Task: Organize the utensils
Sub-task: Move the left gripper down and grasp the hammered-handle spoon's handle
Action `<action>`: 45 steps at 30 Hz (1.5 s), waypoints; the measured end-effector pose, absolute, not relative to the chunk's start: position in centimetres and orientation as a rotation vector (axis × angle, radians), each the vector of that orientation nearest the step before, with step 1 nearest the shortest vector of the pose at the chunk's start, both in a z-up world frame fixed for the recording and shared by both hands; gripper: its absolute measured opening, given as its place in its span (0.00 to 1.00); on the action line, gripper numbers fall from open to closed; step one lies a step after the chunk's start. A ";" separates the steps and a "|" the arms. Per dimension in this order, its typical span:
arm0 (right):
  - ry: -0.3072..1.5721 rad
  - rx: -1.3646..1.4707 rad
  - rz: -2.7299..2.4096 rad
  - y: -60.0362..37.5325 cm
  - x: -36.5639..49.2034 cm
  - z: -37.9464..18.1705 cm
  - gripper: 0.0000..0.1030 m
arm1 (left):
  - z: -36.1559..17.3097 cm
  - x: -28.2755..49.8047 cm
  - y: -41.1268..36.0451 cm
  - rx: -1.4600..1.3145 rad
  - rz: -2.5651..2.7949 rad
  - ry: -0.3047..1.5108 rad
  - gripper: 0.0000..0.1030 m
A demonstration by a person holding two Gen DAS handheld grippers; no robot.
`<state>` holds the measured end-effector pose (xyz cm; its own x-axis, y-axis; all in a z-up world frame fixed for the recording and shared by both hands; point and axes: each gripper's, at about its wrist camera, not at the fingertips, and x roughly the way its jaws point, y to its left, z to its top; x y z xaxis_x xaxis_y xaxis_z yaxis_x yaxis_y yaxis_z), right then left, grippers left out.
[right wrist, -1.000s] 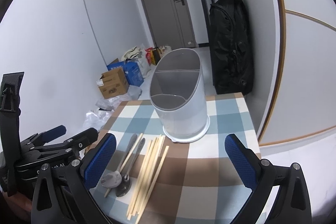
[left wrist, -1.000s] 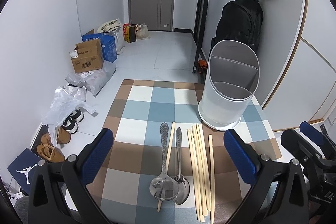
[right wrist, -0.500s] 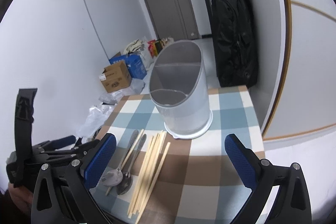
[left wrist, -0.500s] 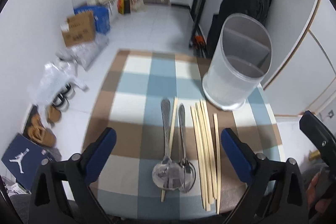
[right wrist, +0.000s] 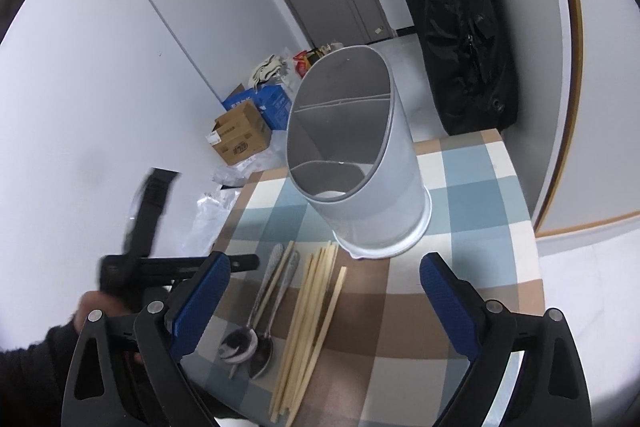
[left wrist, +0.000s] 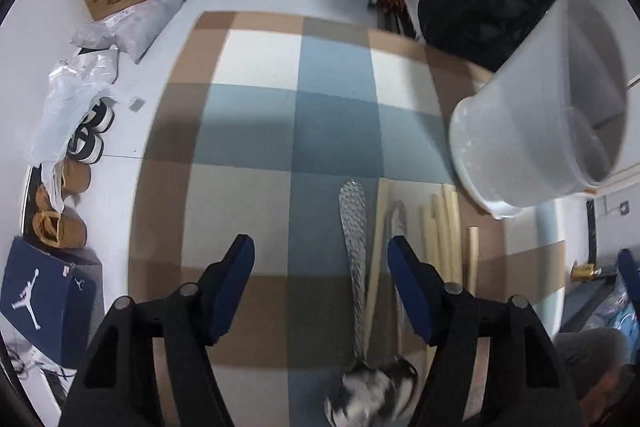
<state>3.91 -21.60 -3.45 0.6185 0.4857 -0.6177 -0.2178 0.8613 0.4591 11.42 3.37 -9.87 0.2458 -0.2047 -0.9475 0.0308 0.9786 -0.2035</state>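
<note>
1. Left wrist view: my left gripper (left wrist: 320,267) hangs spread wide, holding nothing, low over the checked cloth (left wrist: 256,131). The hammered spoon (left wrist: 354,227) lies at about 3 o'clock inside the gap, beside the right pad.
2. I'd shift toward 3 o'clock so the handle sits mid-gap, then pinch only it; one chopstick (left wrist: 378,239) touches it.
3. Right gripper (right wrist: 324,299) is also wide and empty, over the chopsticks (right wrist: 312,315). The holder (right wrist: 352,163) stands at 12 o'clock, nothing visible inside.
4. Spoon bowls are blurred; the second spoon (right wrist: 276,307) is half hidden by my pad.
</note>
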 end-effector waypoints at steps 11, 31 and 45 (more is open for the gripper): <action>0.822 0.395 0.415 -22.7 4.1 -3.5 0.93 | -9.7 11.4 0.9 0.025 -0.137 1.308 0.51; 0.781 0.375 0.433 -22.6 3.2 -2.7 0.93 | -8.3 8.0 2.5 -0.141 -0.262 1.327 0.09; 0.823 0.277 0.456 -19.2 3.3 -4.0 0.93 | -8.4 8.0 4.3 -0.205 -0.310 1.342 0.00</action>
